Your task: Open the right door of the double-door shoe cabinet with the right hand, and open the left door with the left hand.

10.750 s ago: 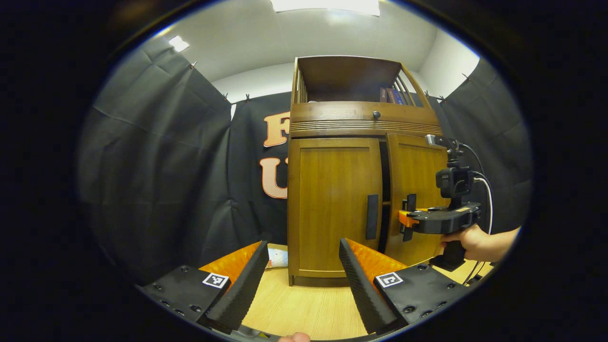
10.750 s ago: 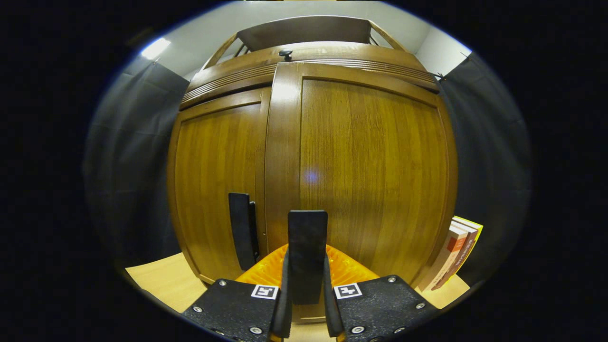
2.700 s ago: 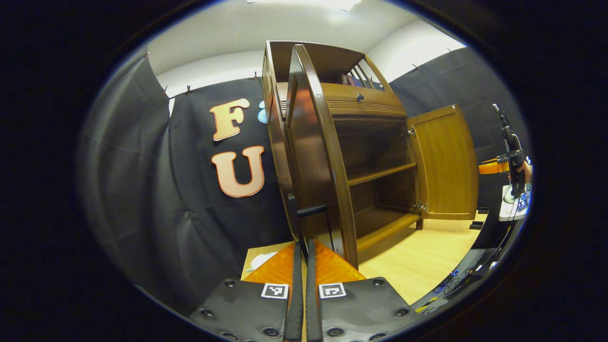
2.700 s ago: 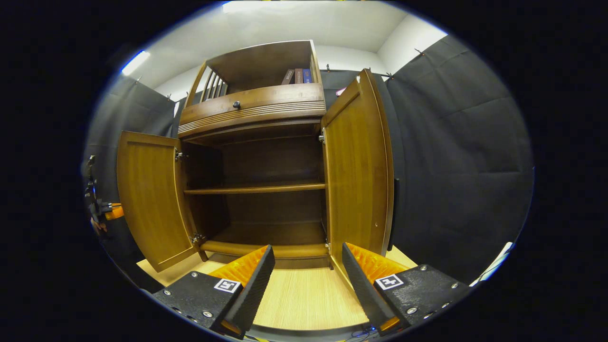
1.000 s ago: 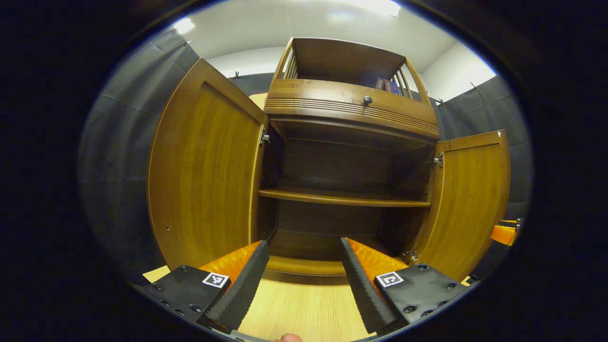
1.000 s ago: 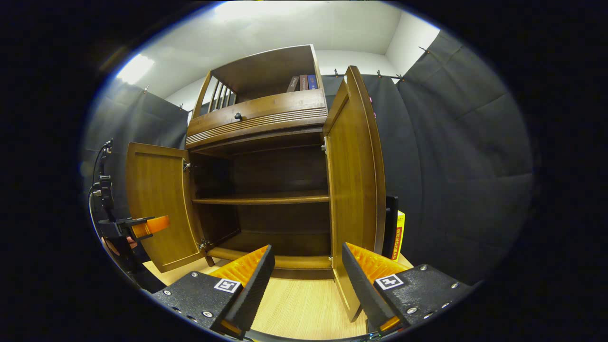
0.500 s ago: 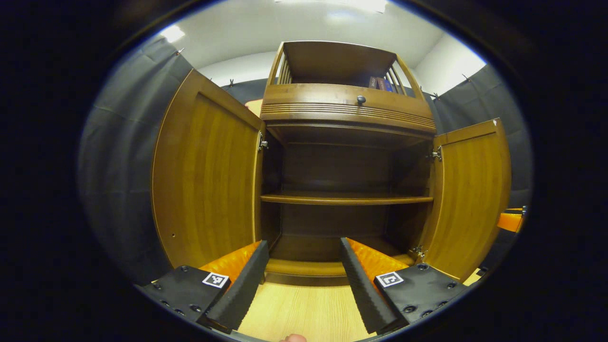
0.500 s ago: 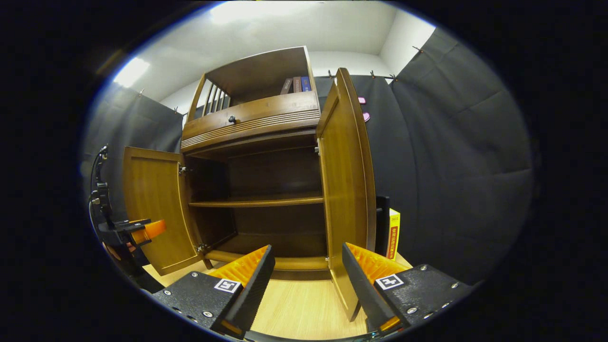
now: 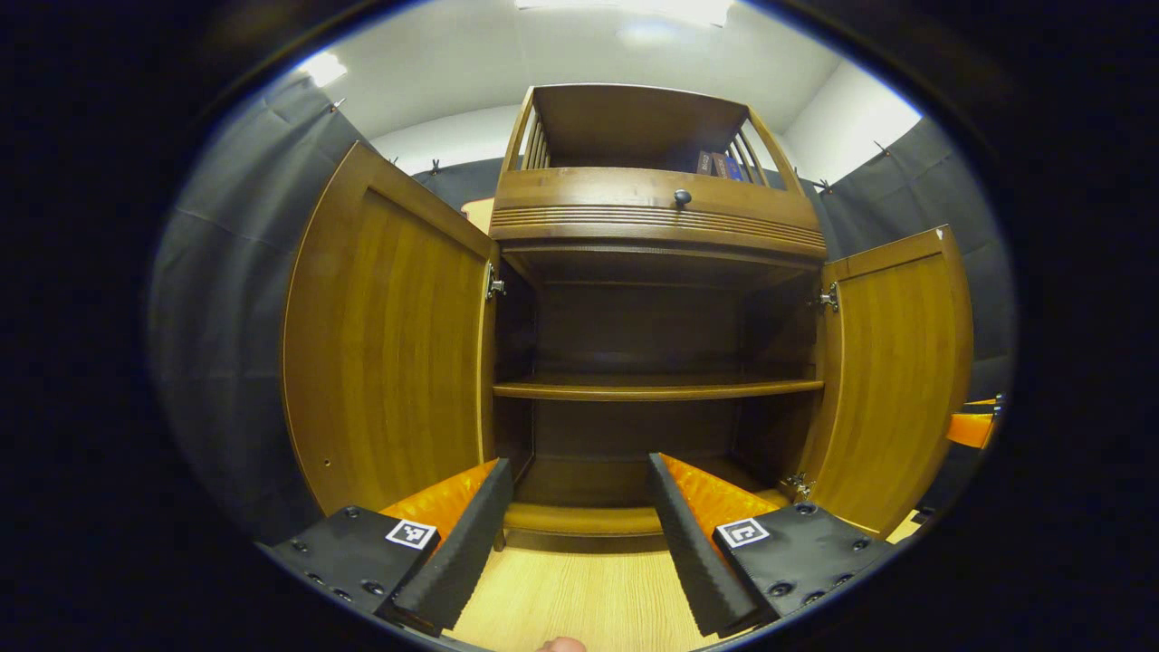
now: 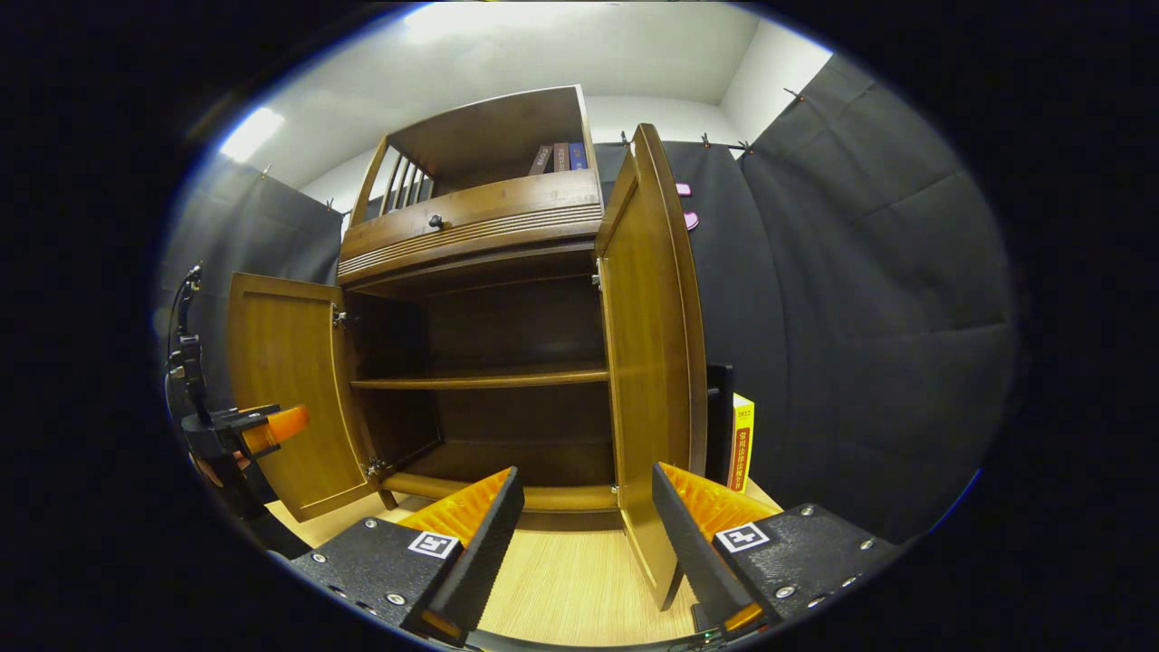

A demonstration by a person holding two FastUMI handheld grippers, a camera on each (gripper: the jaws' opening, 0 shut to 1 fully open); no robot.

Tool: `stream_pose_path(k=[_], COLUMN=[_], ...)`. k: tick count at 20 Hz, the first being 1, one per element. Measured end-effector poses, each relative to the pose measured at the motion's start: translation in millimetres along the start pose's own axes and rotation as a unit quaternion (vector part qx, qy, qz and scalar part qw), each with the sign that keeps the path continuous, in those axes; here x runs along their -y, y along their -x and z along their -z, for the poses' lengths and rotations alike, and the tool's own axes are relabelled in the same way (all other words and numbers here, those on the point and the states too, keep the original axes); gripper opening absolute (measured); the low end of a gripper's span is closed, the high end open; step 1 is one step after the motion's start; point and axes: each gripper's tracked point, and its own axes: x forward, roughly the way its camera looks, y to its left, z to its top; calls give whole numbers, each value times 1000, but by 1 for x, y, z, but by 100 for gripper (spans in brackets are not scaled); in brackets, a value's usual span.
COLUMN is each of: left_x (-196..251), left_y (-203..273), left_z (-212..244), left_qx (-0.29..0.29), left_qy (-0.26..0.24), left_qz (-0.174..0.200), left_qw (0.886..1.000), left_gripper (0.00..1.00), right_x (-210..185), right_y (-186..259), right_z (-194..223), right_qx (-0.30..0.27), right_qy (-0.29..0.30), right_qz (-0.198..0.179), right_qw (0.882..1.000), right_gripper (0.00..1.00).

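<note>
Left gripper view: left gripper (image 9: 572, 521), now released off the left door (image 9: 389, 349), hangs spread before the shoe cabinet (image 9: 656, 226), right door (image 9: 892, 371) swung wide and right gripper (image 10: 587, 534) likewise spread, so I judge the task done.

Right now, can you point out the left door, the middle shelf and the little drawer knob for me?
left door (image 9: 389, 353), left gripper view, on its inner panel.
middle shelf (image 9: 656, 389), left gripper view, on its front edge.
drawer knob (image 9: 682, 196), left gripper view, on the round knob itself.

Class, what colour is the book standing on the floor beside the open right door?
Yellow, with a red strip on its spine: the book, clearest in the right gripper view.
</note>
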Motion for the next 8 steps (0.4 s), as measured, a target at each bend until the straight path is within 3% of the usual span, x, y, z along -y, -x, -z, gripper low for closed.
stream_pose_path(k=[8], left_x=[0], left_y=[-2], left_z=[2], left_qx=[-2], left_qy=[-11], left_qz=[2], left_qw=[1000], left_gripper=[94], right_x=[-7], right_y=[-5], right_z=[3], right_qx=[-3], right_qy=[8], right_qz=[-6], right_qw=[1000], right_gripper=[94])
